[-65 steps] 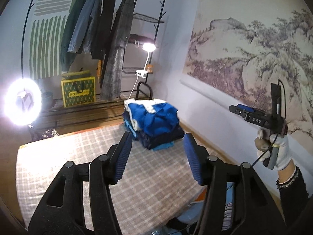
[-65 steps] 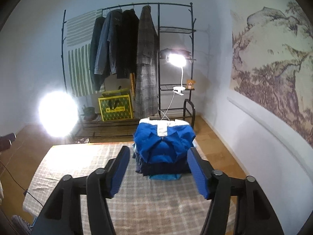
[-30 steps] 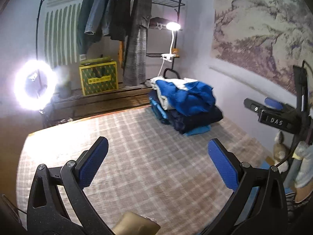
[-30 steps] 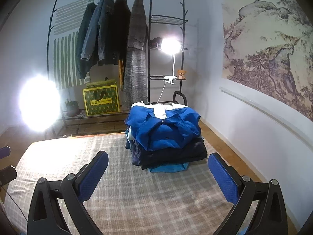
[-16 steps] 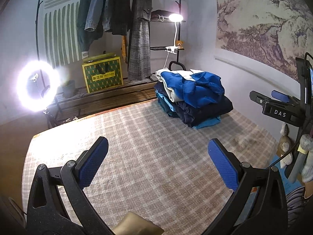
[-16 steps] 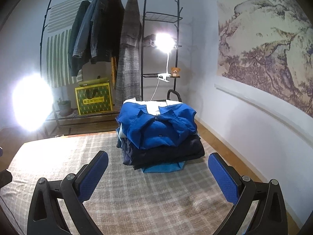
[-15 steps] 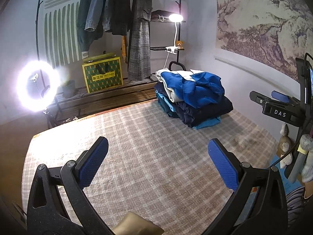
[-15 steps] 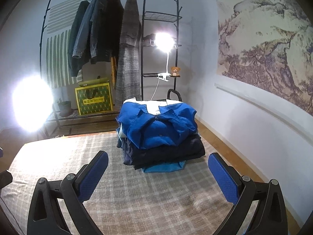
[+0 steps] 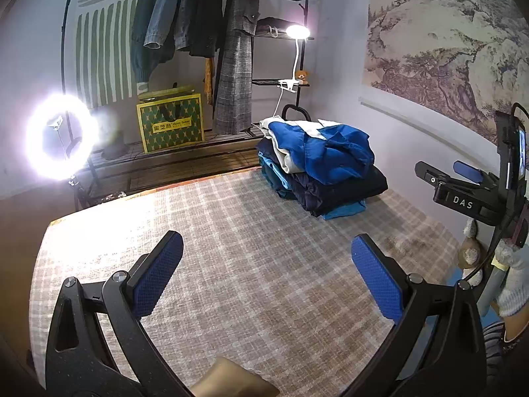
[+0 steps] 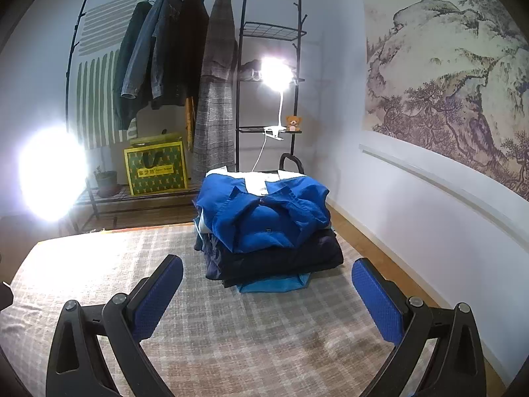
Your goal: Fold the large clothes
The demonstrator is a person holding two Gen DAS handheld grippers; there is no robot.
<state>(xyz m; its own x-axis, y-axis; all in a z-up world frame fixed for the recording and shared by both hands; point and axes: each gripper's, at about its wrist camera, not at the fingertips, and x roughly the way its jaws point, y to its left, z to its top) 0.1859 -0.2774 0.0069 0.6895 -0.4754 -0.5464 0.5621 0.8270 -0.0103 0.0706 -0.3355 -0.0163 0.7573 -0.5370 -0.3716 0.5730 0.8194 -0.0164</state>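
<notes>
A stack of folded clothes [image 10: 264, 228], with a bright blue jacket on top, a dark navy garment under it and a light blue one at the bottom, sits at the far right of the checked bed cover [image 10: 231, 327]. The stack also shows in the left wrist view [image 9: 320, 165]. My right gripper [image 10: 266, 292] is open and empty, just short of the stack. My left gripper [image 9: 267, 273] is open and empty over the bare cover. The right gripper body [image 9: 463, 192] shows at the right edge of the left wrist view, held by a white-gloved hand.
A clothes rack with hanging coats [image 10: 178, 56], a shelf with a clip lamp [image 10: 276, 72] and a yellow-green bag [image 10: 155, 168] stand behind the bed. A ring light [image 9: 61, 137] glares at the left. The wall with a landscape mural [image 10: 446, 82] runs along the right.
Both grippers opened wide between 2.2 s and 1.0 s ago. Since then both views have drifted slightly closer to the stack; the clothes have not moved.
</notes>
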